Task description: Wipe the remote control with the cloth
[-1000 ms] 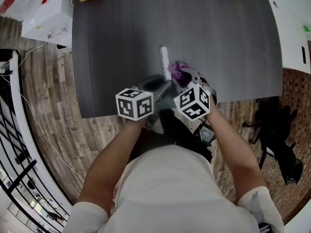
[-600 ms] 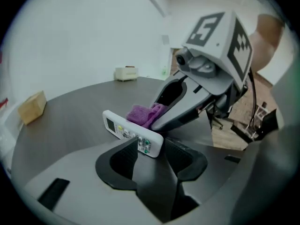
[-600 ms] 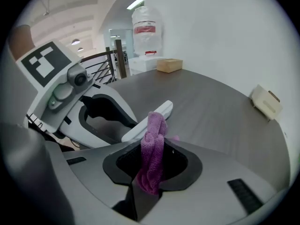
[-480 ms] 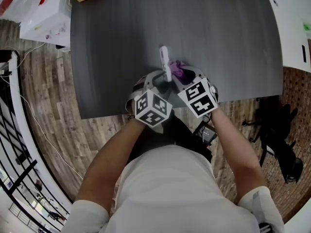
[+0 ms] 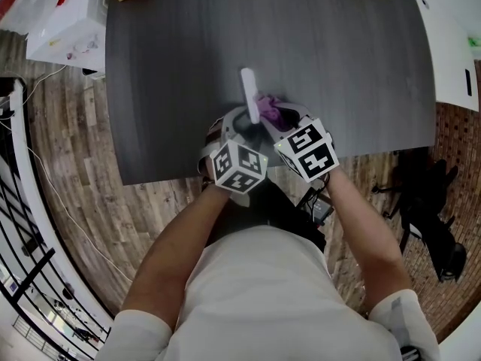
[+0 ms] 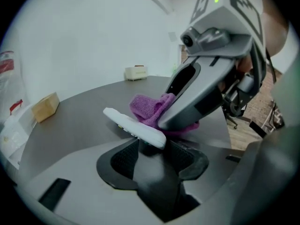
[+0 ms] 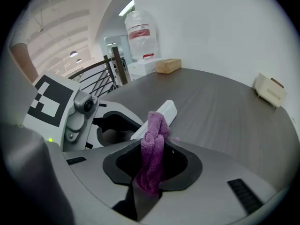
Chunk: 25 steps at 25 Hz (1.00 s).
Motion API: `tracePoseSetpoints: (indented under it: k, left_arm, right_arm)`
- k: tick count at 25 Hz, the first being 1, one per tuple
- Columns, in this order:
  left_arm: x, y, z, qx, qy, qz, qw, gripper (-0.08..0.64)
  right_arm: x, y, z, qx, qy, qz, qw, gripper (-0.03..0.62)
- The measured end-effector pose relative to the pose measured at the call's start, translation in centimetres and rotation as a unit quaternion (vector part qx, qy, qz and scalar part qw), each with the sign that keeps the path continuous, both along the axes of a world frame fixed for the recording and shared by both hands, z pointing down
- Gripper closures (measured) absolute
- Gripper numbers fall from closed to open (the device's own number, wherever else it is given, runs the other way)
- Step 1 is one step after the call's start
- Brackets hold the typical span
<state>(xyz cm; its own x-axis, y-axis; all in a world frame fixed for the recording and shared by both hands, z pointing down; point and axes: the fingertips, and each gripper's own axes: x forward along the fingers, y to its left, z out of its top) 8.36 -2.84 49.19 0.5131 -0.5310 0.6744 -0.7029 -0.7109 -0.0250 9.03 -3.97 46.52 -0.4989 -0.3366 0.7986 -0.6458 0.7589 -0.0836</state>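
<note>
Left gripper view: the left tongs [image 6: 157, 157] are opening, jaws well apart, with the near end of the remote control [image 6: 133, 125] between them and a dark gap at its 3 o'clock side. The right tongs [image 7: 152, 168] are clamped on the purple cloth [image 7: 152, 146], which touches the remote. Over the table [image 5: 338, 66] the remote points to 12 o'clock. A second ago the left tongs sat farther toward 9 o'clock; now they are just beside the right tongs.

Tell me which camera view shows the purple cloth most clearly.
The right gripper view: the cloth hangs centred, pinched in the fingers of the right gripper. The left gripper view shows it bunched behind the remote control, partly covered by the right gripper. The head view shows only a small purple patch.
</note>
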Motion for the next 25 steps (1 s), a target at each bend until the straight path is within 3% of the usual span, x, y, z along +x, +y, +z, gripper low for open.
tracePoseSetpoints:
  k: [5,10,13,17,21,23,25]
  left_arm:
    - [-0.1,0.4,-0.3,0.033,-0.011,0.052,0.998,0.376]
    - [-0.7,0.9,-0.2,0.062,-0.037,0.13,0.9889,0.368]
    - [-0.9,0.3,-0.2,0.074,-0.052,0.136,0.9866,0.378]
    - [-1.3,0.0,-0.1,0.051,-0.024,0.104,0.993,0.418]
    - [-1.5,-0.3,-0.1,0.037,-0.013,0.09,0.9952,0.428]
    - [-1.6,-0.3,-0.1,0.033,-0.013,0.09,0.9953,0.434]
    - [-1.6,-0.2,0.0,0.03,-0.016,0.092,0.9952,0.439]
  right_arm:
    - [-0.1,0.6,0.1,-0.055,-0.046,0.008,0.997,0.491]
    - [-1.0,2.0,0.1,-0.101,-0.086,-0.016,0.991,0.491]
    - [-1.0,2.2,0.0,-0.109,-0.094,-0.024,0.989,0.491]
    - [-0.5,2.4,-0.4,-0.114,-0.1,-0.032,0.988,0.491]
    - [1.9,-0.6,-1.3,-0.053,-0.075,0.011,0.996,0.491]
    - [3.6,-3.7,-1.9,0.016,-0.031,0.051,0.998,0.491]
    - [4.8,-6.6,-2.6,0.09,0.025,0.072,0.993,0.491]
